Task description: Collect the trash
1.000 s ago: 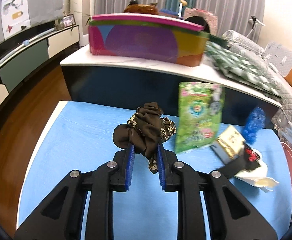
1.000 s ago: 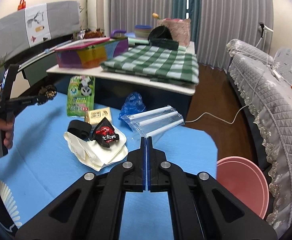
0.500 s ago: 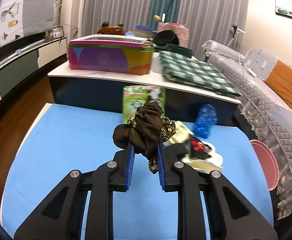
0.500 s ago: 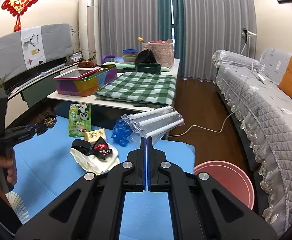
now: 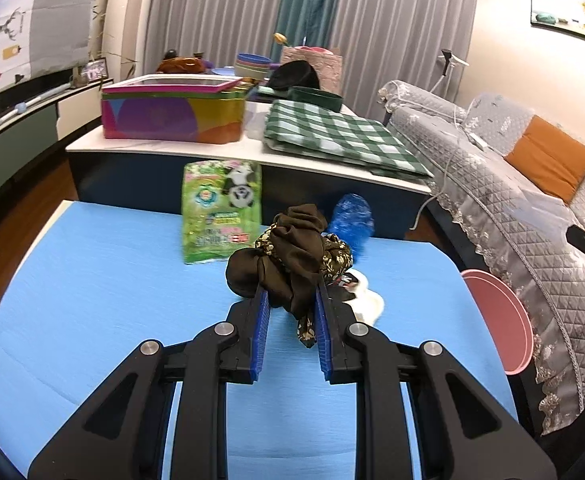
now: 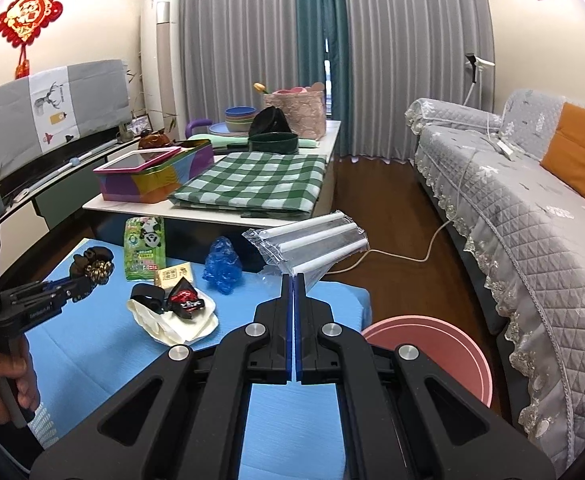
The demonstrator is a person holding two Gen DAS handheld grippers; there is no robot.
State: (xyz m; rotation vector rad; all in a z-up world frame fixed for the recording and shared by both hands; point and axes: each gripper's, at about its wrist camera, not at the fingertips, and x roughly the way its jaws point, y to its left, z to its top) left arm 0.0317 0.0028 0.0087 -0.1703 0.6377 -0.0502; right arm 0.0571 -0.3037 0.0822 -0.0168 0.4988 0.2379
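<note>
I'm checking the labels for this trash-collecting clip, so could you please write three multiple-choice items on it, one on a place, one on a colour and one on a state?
1. Where is the pink bin?
A. on the blue table
B. on the floor between the table and the sofa
C. on the white counter

2. What colour is the crumpled bag near the green packet?
A. blue
B. red
C. yellow

3. What is the right claw doing?
A. standing open and empty
B. shut on a scrunchie
C. shut on a clear wrapper

Answers:
1 B: the bin sits low beside the blue table, in front of the sofa.
2 A: the bag is bright blue.
3 C: the pads meet on the wrapper's edge; the scrunchie is in the left claw.
</note>
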